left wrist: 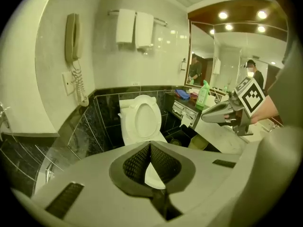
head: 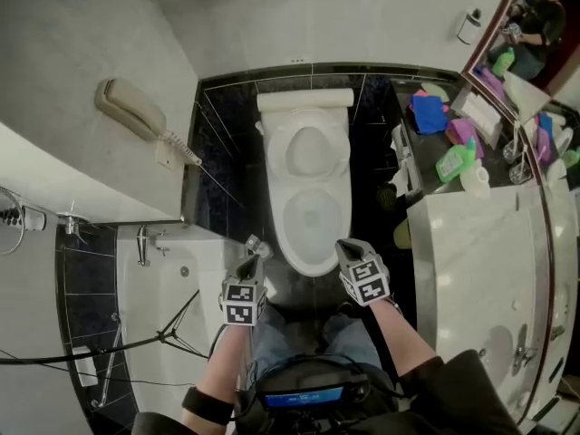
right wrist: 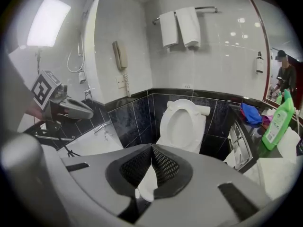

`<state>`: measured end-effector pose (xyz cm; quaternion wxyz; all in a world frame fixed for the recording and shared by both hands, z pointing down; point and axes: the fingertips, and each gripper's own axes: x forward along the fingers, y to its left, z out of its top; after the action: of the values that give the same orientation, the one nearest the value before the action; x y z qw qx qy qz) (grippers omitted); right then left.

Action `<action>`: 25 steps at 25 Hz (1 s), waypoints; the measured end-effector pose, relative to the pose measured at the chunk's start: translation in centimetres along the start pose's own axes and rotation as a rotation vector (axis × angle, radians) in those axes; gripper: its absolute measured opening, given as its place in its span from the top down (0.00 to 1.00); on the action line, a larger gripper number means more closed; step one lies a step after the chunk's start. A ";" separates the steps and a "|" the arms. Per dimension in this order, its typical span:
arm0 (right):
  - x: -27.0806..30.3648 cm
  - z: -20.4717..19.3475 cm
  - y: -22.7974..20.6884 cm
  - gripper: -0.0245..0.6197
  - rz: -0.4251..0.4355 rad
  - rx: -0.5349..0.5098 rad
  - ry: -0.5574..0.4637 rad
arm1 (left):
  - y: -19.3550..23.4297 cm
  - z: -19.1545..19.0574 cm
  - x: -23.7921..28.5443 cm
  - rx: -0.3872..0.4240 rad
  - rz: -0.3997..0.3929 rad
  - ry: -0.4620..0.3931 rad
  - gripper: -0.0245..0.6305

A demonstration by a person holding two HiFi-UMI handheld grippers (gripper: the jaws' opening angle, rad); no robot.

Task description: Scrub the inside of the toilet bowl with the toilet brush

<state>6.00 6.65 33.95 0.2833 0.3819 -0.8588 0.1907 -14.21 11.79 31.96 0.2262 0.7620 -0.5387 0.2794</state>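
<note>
Looking steeply down from the head view, the toilet stands against the dark tiled wall straight ahead of the person, its lid raised and the bowl open, white and uncovered. Both grippers hang just short of the bowl's front rim, one on either side. The left gripper points at the rim's left corner and the right gripper at its right corner, the two well apart from each other and neither touching the toilet. In the left gripper view the jaws are pressed together, their ribbed tips meeting with nothing pinched between them; only the white of the toilet shows through the small gap lower down. In the right gripper view the jaws likewise meet tip to tip and hold nothing. A small shiny piece sits just beside the left gripper's tip, next to the bowl's left front edge; it is too small to tell what it is. A bathtub lies to the left of the toilet, with a wall telephone above it. To the right runs a marble counter carrying a green bottle and a blue cloth, under a mirror. Two white towels hang on a rail above the toilet.
</note>
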 end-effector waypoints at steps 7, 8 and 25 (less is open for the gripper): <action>-5.2 0.5 -4.5 0.94 -0.081 0.104 -0.044 | -1.7 4.2 -0.7 0.021 -0.046 -0.058 0.96; -5.8 0.3 -4.9 0.94 -0.087 0.120 -0.051 | -1.9 4.4 -0.7 0.030 -0.049 -0.062 0.96; -8.0 -0.5 -4.6 0.95 -0.097 0.132 -0.066 | -1.3 4.6 -2.8 0.038 -0.028 -0.078 0.96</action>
<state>14.03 8.34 29.76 0.2382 0.4468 -0.8337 0.2203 -12.83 11.17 26.64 0.1945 0.7839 -0.5309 0.2565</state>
